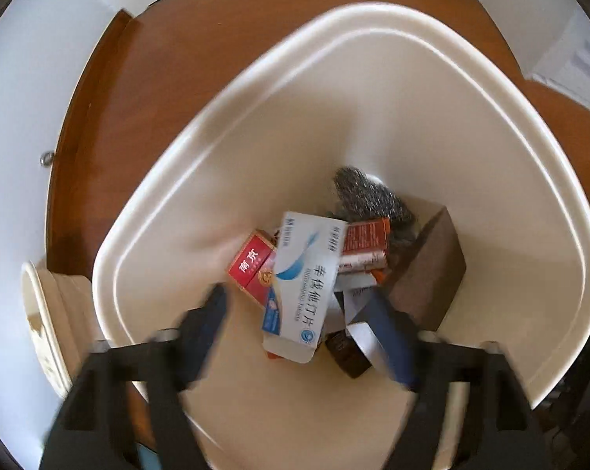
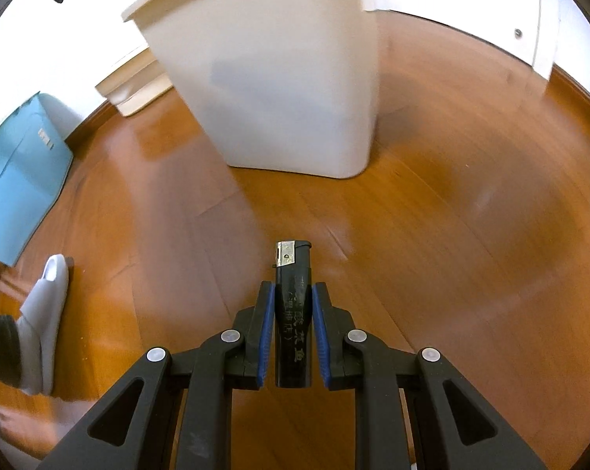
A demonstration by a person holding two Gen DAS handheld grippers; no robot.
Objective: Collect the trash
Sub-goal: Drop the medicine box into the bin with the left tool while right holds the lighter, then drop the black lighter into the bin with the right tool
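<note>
The cream trash bin (image 1: 232, 125) stands on the wooden floor (image 1: 201, 39) and serves as the landmark here. In the left wrist view, left of the bin, a pale wooden piece (image 1: 56, 313) sits by the white wall. The left gripper (image 1: 298, 313) hangs over the bin's open mouth, pointing steeply down, its blue-padded jaws spread wide with nothing pinched between them.

On the bin's bottom lies the collected trash. Furthest left is a red cigarette pack (image 1: 251, 262). Over its right edge rests a white and blue medicine box (image 1: 302, 286), the topmost piece, lying diagonally. Behind that box, toward the far wall of the bin, sits a steel wool scrubber (image 1: 365, 196). Right of the medicine box is a small red-brown carton (image 1: 363, 243), and furthest right a brown cardboard box (image 1: 432, 270) leans against the bin's side.

In the right wrist view, the bin (image 2: 287, 90) is seen from outside, upright, ahead of the gripper. Left of the bin a blue bag (image 2: 20, 172) lies against the wall, and nearer, a white slipper (image 2: 44, 305). The right gripper (image 2: 293, 293) is low above the floor in front of the bin, its jaws pinching a black lighter (image 2: 293, 305) that points metal cap first toward the bin, clear of the floorboards.
</note>
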